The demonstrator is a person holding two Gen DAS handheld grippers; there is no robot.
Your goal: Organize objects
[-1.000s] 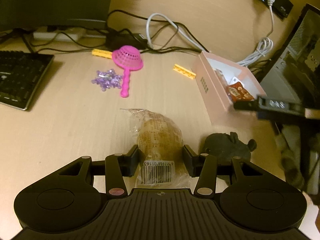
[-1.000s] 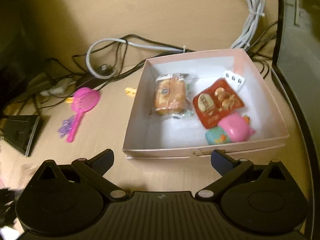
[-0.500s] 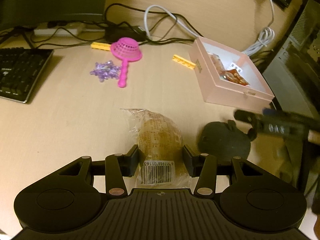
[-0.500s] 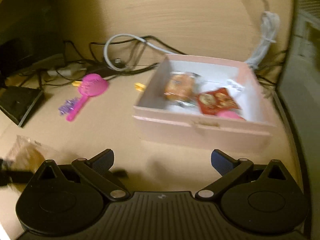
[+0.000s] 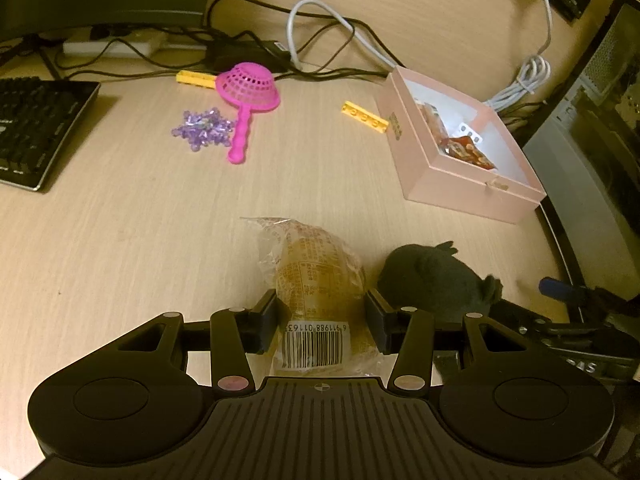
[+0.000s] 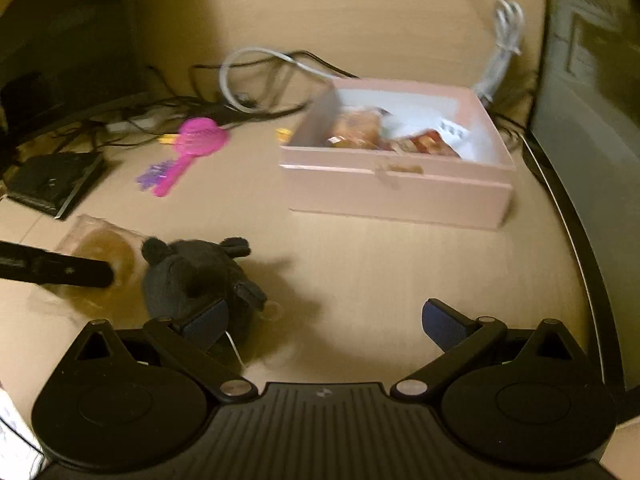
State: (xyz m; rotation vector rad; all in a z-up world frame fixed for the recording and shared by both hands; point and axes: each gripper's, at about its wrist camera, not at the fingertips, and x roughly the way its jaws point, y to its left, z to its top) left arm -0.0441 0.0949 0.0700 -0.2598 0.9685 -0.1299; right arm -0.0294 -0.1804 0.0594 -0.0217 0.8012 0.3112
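- Bun (image 5: pixel 320 284) clamped in my left claw (image 5: pixel 321 318), long axis running away from it.
- Plush toy (image 6: pixel 196 276) sits left of my right claw (image 6: pixel 326 326) (spread wide, empty).

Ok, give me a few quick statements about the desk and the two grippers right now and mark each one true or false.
1. The left gripper is closed on the wrapped bread. True.
2. The right gripper holds the dark plush toy. False: it is open, and the toy lies by its left finger.
3. The pink box is empty. False: snack packets lie inside it.
4. The pink strainer lies on the desk beside the purple beads. True.
5. The yellow brick is inside the box. False: it lies on the desk just outside it.
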